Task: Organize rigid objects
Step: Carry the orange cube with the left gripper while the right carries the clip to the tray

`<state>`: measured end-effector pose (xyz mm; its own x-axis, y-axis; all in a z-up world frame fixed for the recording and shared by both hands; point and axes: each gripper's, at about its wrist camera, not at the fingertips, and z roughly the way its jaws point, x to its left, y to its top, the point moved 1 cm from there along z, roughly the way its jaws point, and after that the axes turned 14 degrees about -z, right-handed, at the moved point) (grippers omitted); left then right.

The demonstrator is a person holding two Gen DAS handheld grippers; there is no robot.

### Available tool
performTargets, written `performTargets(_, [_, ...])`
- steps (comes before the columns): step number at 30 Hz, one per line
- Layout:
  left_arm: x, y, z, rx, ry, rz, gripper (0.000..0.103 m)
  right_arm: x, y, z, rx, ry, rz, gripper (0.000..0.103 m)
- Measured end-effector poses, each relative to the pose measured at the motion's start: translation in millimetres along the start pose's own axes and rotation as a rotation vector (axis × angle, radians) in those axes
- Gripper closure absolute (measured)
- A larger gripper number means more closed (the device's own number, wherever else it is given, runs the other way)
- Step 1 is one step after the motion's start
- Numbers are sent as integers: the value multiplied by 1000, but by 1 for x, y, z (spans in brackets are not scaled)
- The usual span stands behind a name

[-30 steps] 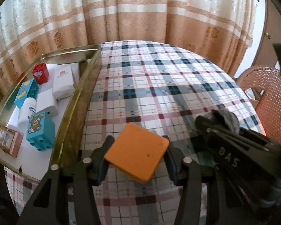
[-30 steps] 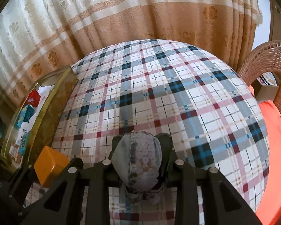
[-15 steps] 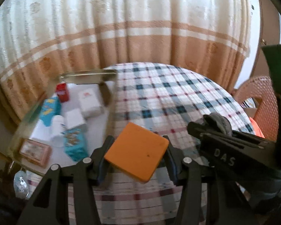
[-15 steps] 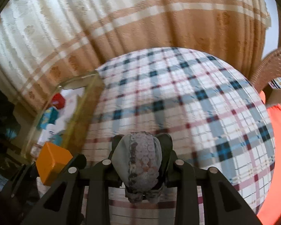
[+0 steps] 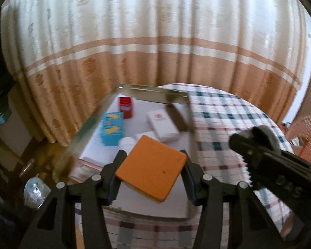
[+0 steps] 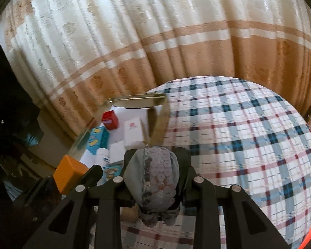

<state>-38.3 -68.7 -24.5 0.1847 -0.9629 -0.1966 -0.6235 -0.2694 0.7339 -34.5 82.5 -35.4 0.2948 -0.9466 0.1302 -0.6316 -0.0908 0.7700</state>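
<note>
The left tool [image 5: 152,171] grips a flat orange block [image 5: 151,171] between its two black fingers, held tilted in the air above a shallow tray [image 5: 153,92] with a shiny metal rim and a white floor. The right tool [image 6: 155,178] is clamped on a grey pouch [image 6: 153,178] with a band of sequin-like discs down its middle, held above the near right corner of the tray. In the left view the right tool's black body shows raised letters, blurred, reading roughly "DAS".

Inside the tray stand a red box [image 5: 126,107] near the far edge, a blue box with yellow shapes [image 5: 111,130] by the left rim, and a white box with a small red logo [image 5: 162,126], its writing too blurred to read. A white cylinder [image 5: 128,142] and another white box [image 5: 146,134] sit just beyond the orange block, partly hidden by it.

The tray rests on a worktop covered with a checked cloth [image 6: 248,128] in white, blue and dark red. A cream and tan curtain [image 5: 155,47] hangs behind. An orange wicker chair [image 5: 306,137] stands at the right.
</note>
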Motion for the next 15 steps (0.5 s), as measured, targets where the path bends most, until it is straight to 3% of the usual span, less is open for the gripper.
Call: performTargets(15, [34,21,21,8,81,-45,52,42,34,20,-37,12,-91,71])
